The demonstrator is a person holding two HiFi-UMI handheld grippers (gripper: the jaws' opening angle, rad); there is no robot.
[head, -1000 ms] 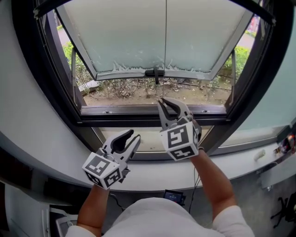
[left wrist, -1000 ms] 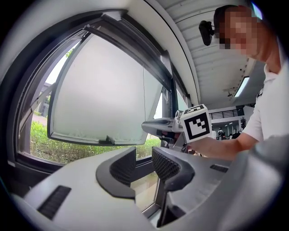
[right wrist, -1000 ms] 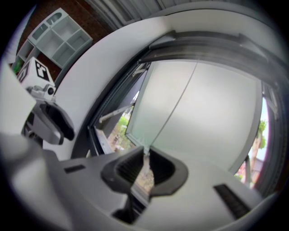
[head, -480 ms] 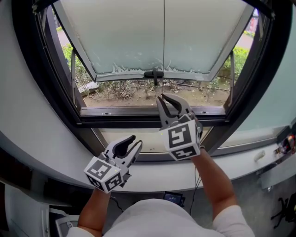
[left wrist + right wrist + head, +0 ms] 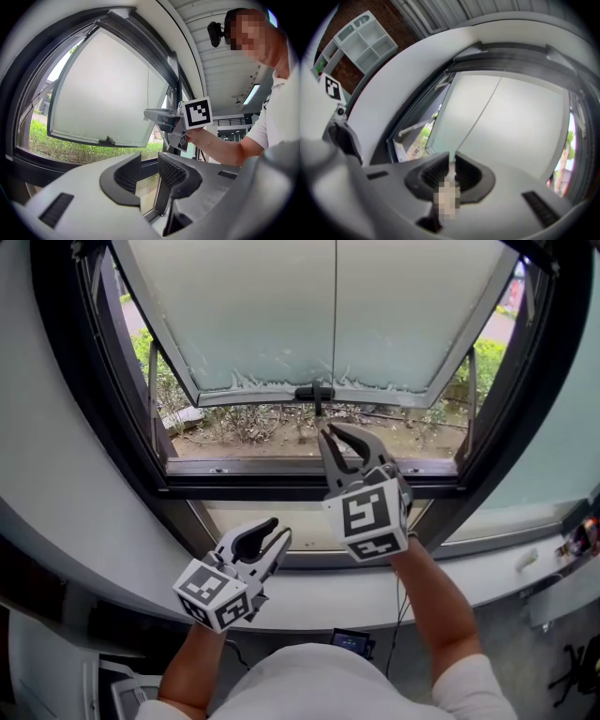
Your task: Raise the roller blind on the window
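A thin pull cord hangs down the middle of the window, in front of the frosted, outward-tilted sash. My right gripper is raised at the cord's lower end and is shut on it. In the right gripper view the cord runs up and away from between the closed jaws. My left gripper hangs lower and to the left over the sill, open with nothing between its fingers. The left gripper view shows the right gripper at the cord. The blind's fabric is not in view.
The sash has a dark handle at its lower edge, just above the right gripper. A black window frame and a curved white sill lie below. Shrubs and bare ground show outside. White shelves stand behind.
My right gripper has risen slightly with the cord in it. The left gripper has barely moved.
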